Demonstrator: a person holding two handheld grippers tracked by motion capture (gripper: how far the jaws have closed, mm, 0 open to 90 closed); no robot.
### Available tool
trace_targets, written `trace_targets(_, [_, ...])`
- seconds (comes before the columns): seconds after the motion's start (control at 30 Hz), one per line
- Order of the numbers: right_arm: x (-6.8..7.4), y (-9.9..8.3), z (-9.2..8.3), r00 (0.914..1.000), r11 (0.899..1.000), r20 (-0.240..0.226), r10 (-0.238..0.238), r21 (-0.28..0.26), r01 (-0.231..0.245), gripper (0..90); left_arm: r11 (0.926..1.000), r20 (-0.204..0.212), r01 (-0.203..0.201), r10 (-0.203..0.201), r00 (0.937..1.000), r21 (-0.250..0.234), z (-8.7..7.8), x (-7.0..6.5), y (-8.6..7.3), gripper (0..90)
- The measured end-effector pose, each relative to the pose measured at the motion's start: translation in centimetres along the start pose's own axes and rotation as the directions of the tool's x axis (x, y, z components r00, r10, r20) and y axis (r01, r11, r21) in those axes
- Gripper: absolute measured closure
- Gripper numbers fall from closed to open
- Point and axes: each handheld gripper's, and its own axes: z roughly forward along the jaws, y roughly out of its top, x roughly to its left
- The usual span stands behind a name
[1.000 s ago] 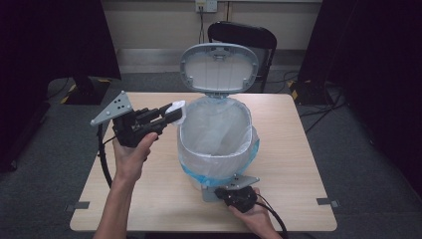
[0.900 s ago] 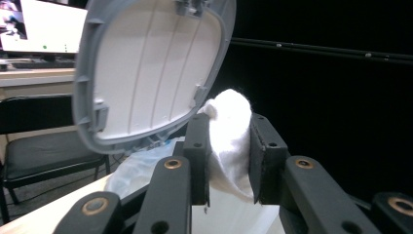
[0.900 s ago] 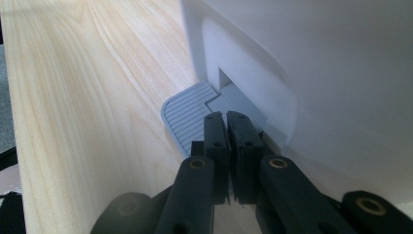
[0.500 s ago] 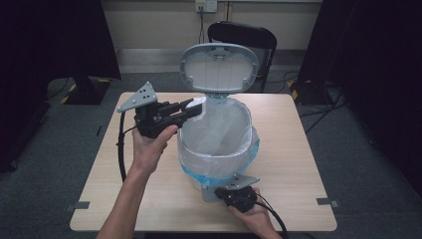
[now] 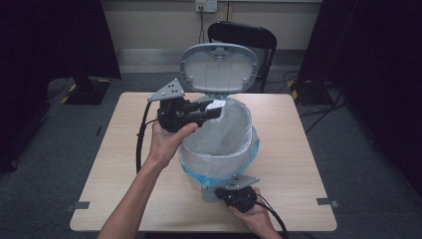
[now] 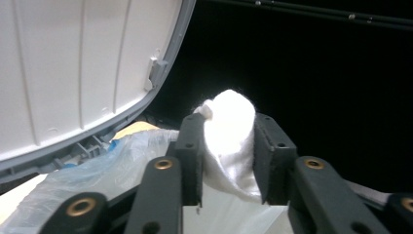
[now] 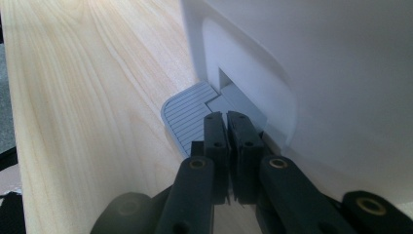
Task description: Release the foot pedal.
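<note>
Left gripper view: crumpled white tissue wad (image 6: 229, 131) sits between left gripper (image 6: 228, 146) jaws, just been opening, above white bag-lined pedal bin (image 5: 221, 144). Right gripper (image 7: 227, 141) jaws pressed together over grey pedal (image 7: 187, 114).

A white plastic pedal bin (image 5: 219, 164) stands in the middle of the pale wooden table (image 5: 308, 164), its grey round lid (image 5: 219, 68) up at the back. A black folding chair (image 5: 241, 36) is behind the table. The left gripper (image 5: 211, 110) is over the bin's back left rim, with a white wad of tissue (image 6: 229, 127) between its jaws, maybe touching both. The right gripper (image 7: 226, 127) sits on the grey ribbed foot pedal (image 7: 187, 116) in front of the bin.
</note>
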Motion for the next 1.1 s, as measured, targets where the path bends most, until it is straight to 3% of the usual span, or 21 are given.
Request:
trace_targets(0.27, [0.0,0.0,0.0,1.0,1.0,-0.002,0.0,-0.002,0.0,87.2,0.9999,-0.014,0.003,-0.003,0.9999,-0.011,0.0,0.2,0.1,45.9])
trace_targets(0.57, [-0.1,0.0,0.0,1.0,1.0,-0.004,0.0,-0.003,0.0,87.1,0.9999,-0.02,-0.01,0.01,0.9997,-0.006,-0.9,0.1,0.2,33.5])
trace_targets(0.67, [0.0,-0.1,0.0,1.0,1.0,-0.003,0.001,-0.004,-0.001,87.1,0.9999,-0.038,-0.011,0.011,0.9992,-0.011,-1.6,0.2,0.2,31.8])
trace_targets(0.83, [0.0,-0.1,0.0,1.0,1.0,-0.002,-0.003,-0.01,0.003,87.0,0.9986,-0.105,-0.038,0.034,0.9939,-0.036,-3.4,0.5,0.1,30.0])
trace_targets(0.97, [-0.1,-0.2,0.0,1.0,1.0,-0.007,-0.002,-0.014,0.002,87.1,0.9972,-0.128,-0.032,0.023,0.9915,-0.067,-4.7,0.8,-0.1,30.1])
trace_targets(1.1, [-0.1,-0.2,0.0,1.0,1.0,-0.006,-0.001,-0.013,0.001,87.1,0.9966,-0.182,-0.027,0.012,0.9832,-0.078,-6.8,1.4,-0.5,30.9])
